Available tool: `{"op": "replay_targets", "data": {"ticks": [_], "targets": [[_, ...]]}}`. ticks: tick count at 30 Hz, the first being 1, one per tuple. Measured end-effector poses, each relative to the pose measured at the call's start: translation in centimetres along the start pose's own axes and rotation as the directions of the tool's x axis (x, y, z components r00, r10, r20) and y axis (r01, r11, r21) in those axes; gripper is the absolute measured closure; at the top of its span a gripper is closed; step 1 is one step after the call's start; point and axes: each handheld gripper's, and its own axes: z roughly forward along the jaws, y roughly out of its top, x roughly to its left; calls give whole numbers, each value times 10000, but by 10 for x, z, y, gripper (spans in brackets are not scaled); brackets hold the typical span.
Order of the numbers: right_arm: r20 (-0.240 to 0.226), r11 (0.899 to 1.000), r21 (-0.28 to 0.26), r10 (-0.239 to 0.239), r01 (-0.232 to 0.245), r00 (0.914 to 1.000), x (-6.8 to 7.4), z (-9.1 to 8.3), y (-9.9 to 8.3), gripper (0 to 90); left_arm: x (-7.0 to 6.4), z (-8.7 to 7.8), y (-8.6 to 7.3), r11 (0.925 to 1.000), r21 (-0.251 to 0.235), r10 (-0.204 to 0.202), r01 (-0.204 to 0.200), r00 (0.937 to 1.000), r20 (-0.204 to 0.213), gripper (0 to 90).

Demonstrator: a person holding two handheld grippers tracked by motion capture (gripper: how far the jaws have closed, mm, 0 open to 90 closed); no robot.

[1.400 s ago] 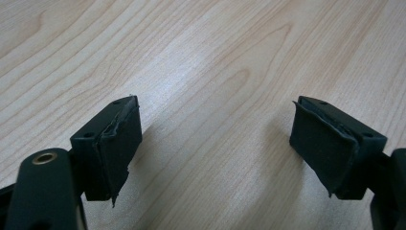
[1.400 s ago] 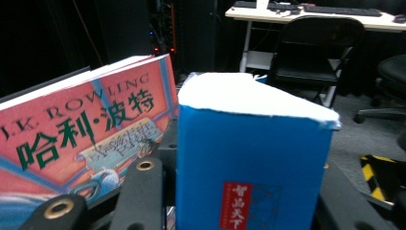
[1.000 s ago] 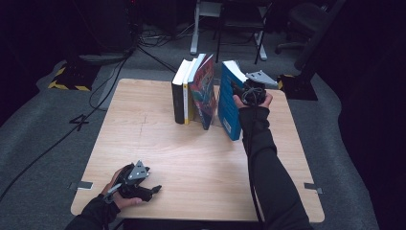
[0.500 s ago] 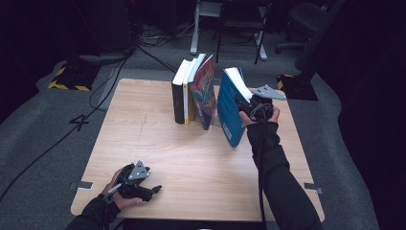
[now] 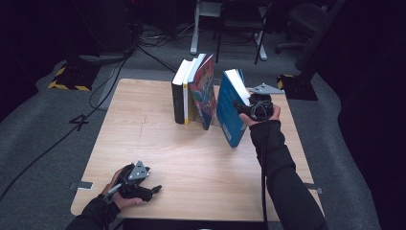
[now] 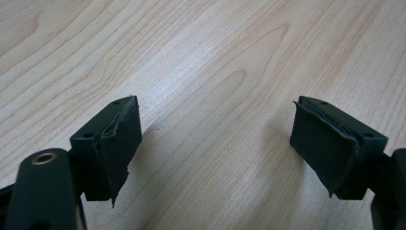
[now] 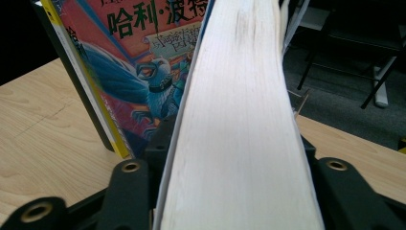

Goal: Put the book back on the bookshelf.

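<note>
The right tongs (image 5: 249,106) are clamping the blue book (image 5: 230,111) by its fore-edge, the jaws closed on either side of the pale page block (image 7: 239,120), and over the last second this book has been coming away from the others. A second ago it was standing just beside the row; half a second ago it was already tipping; now it is leaning well over, its top edge swung toward the right side of the desk (image 5: 143,139) and its lower corner slid nearer the person, with a clear gap opening between it and the colourful book (image 5: 205,91). Whether that lower corner is touching the desk or riding just above it, I cannot tell from the high view.

The three remaining books are staying where they were: the black-spined book (image 5: 178,98) and the yellow-spined book (image 5: 187,96) upright, the colourful one leaning against them, its illustrated cover (image 7: 143,76) facing the right tongs.

The left tongs (image 5: 154,189) are resting at the near left corner of the desk, jaws spread wide with nothing between the pads (image 6: 115,148) but bare wood, unchanged across the second.

Judging from this, the pulling-out step is looking nearly done: the blue book is free of the row and is being carried or laid down next, so the grip on the pages needs to be holding firm as the weight shifts
</note>
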Motion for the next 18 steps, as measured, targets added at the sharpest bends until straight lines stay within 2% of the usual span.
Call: {"op": "replay_targets", "data": {"ticks": [1,2,6,9,12,18], "targets": [[-21,10000,65,32,-32,10000,0,2,1,490,0,0,0,10000,-4,7,-7,10000,-3,180],[129,9998,-70,169,-169,9998,0,3,0,503,0,0,0,10000,-5,2,-2,10000,-2,180],[557,9988,-458,175,-149,9983,3,4,-4,573,0,0,0,10000,-5,-1,1,10000,-1,180],[537,9975,-652,300,-264,9981,2,4,-6,596,0,0,0,10000,-3,3,-3,10000,-3,180],[414,9980,-611,189,-163,9990,2,5,-4,604,0,0,0,10000,-5,3,-3,10000,9,180],[293,9978,-513,435,-420,9986,-8,12,8,609,0,0,0,10000,-11,10,-10,10000,17,179]]}}
